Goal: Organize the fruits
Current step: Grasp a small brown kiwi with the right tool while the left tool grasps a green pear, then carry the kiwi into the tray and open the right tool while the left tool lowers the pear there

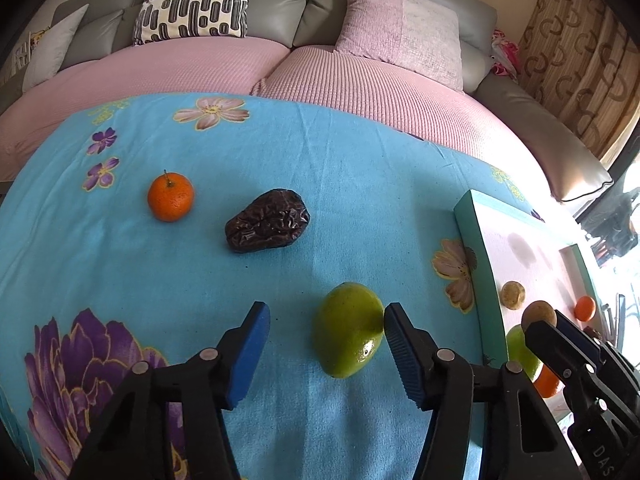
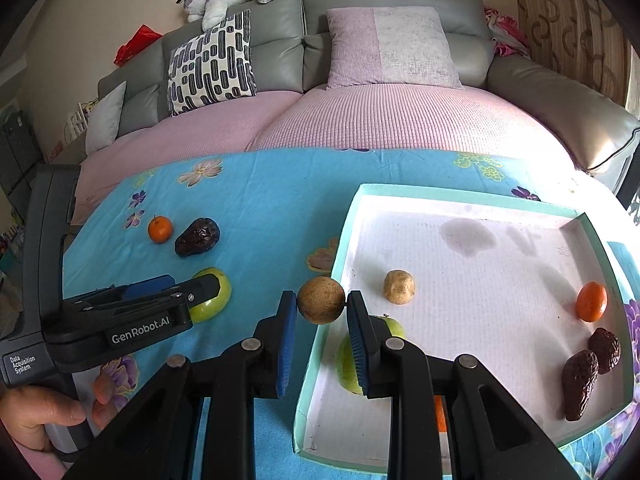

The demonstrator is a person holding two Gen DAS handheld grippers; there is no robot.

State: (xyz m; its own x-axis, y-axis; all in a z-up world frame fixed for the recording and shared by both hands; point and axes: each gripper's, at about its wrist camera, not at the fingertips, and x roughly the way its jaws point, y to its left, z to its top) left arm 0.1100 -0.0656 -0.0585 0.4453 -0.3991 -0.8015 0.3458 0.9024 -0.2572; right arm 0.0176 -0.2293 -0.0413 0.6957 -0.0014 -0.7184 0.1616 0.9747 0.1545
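Sofa (image 2: pixel 360 40) behind; blue floral cloth (image 1: pixel 200 280) covers the tabletop. Shallow teal-rimmed tray (image 2: pixel 460 194) sits at the tabletop's right side, white-lined.

In the tray: a green fruit (image 2: pixel 394 326) near its left wall, partly hidden by the right gripper's finger; a pale brown round fruit (image 2: pixel 399 287) left of centre; a tangerine (image 2: pixel 591 301) and two dark wrinkled dates (image 2: pixel 592 372) along the right wall; a sliver of something orange at the near edge, unclear.

Still out on the cloth: green mango-like fruit (image 1: pixel 347 330) toward the near middle, a large dark date (image 1: pixel 267 221) mid-cloth, a small tangerine (image 1: pixel 171 197) toward the far left.

Right gripper (image 2: pixel 322 316): closed down on a round brown fruit (image 2: pixel 321 300), held just at the tray's left rim, apparently not yet over the liner.

Left gripper (image 1: pixel 326 344): spread wide, holding nothing; its right pad touches or nearly touches the green fruit's side, left pad well clear.

Step, as judged: sorting roughly half done; right side mid-delivery, left side lining up a pick. Next calls for carrying the brown fruit over the rim to a bare patch and letting go; left needs centring on the green fruit before closing, since smooth, rounded skin may roll.

Writing: left gripper body reads "GenRobot.AI"; handle label "Data Acquisition System". In the left wrist view, "DAS" on the right unit.
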